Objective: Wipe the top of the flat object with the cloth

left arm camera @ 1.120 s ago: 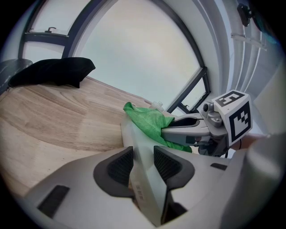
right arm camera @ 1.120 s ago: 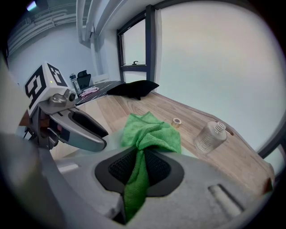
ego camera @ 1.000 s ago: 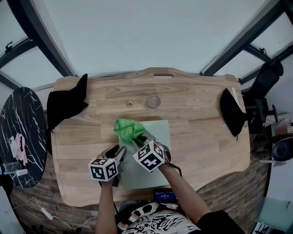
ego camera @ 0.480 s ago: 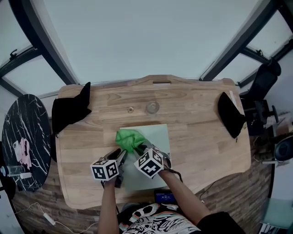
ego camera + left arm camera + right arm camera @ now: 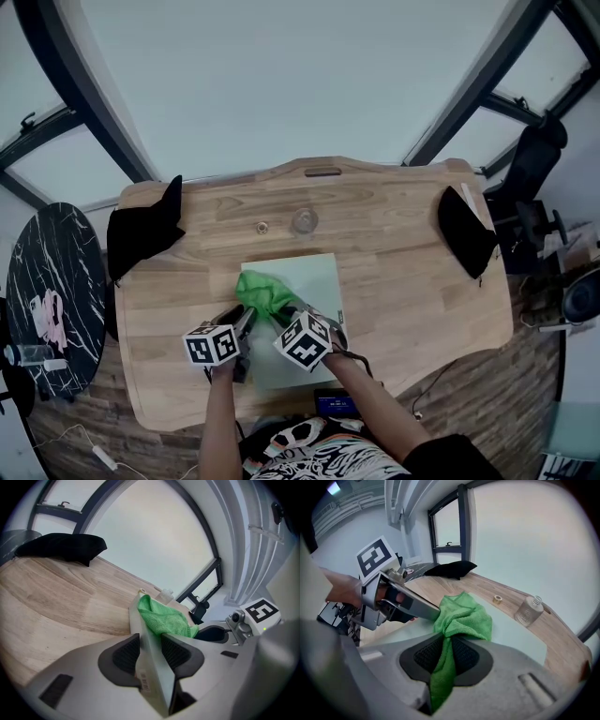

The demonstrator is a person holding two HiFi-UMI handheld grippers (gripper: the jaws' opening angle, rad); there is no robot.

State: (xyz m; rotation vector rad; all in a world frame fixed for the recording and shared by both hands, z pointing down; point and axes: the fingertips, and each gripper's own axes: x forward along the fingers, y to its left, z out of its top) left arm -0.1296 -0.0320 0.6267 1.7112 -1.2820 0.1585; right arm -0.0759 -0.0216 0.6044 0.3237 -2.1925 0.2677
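While left hand-held gripper clamps the flat board, right hand-held gripper pinching green cloth, clear bottle beyond

clear bottle and small ring sit on the wooden table, a black bundle at each end

Office-like room: wooden desk, round marble side table, dark-framed windows, plank floor.

Flat board at frame centre on desk, cloth on its left part, bottle and small ring above it, soft bundles at desk's left and right ends.
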